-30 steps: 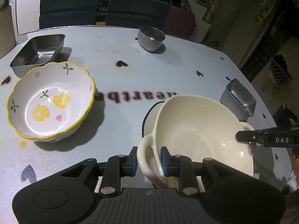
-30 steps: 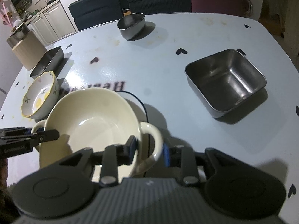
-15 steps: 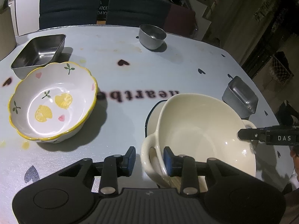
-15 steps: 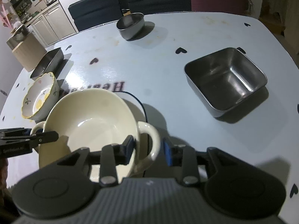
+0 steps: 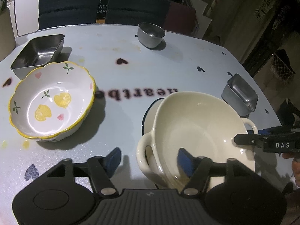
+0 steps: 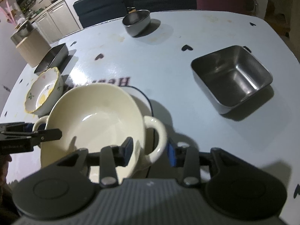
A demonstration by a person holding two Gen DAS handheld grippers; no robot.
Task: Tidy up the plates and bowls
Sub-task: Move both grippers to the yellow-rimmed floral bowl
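Right hand-held gripper (image 5: 243, 140) reads "DAS"; tablecloth (image 5: 168, 65) "heartbe".

"DAS" on right gripper (image 5: 270, 144), upside-down "heartbe" on table (image 5: 168, 71)

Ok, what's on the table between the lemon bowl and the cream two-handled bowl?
Nothing stands there: bare tablecloth with printed lettering separates the lemon bowl from the cream bowl, clearest in the left wrist view.

I read this as a home dining area: heart-print table (image 6: 187, 71), upholstered chairs (image 5: 69, 11), probably kitchen cabinets (image 6: 56, 20) behind.
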